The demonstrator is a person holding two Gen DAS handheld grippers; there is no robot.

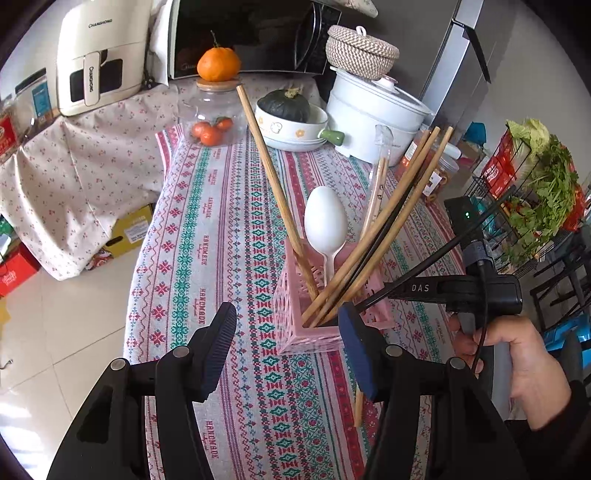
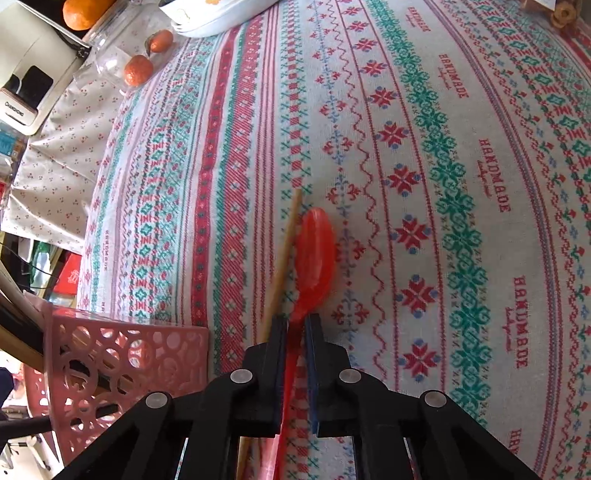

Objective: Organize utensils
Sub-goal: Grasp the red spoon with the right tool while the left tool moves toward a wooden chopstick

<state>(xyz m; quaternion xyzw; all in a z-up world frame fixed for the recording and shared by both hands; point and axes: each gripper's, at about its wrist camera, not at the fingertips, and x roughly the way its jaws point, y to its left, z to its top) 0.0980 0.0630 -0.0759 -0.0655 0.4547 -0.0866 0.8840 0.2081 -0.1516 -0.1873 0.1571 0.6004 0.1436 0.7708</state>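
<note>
A pink openwork basket (image 1: 317,314) stands on the patterned tablecloth, holding several wooden and black chopsticks (image 1: 391,221) and a white spoon (image 1: 325,221). My left gripper (image 1: 288,336) hovers open just in front of the basket with nothing between its pads. In the right wrist view my right gripper (image 2: 295,321) is shut on the handle of a red plastic spoon (image 2: 314,251) lying on the cloth. A single wooden chopstick (image 2: 284,258) lies right beside the spoon on its left. The basket (image 2: 122,362) stands at the lower left of that view.
At the table's far end are a white pot (image 1: 373,114), a bowl with a dark squash (image 1: 288,122), a glass jar of oranges (image 1: 212,122) and a microwave (image 1: 251,33). A person's hand (image 1: 517,362) is on the right, with a vegetable rack (image 1: 535,192) behind it.
</note>
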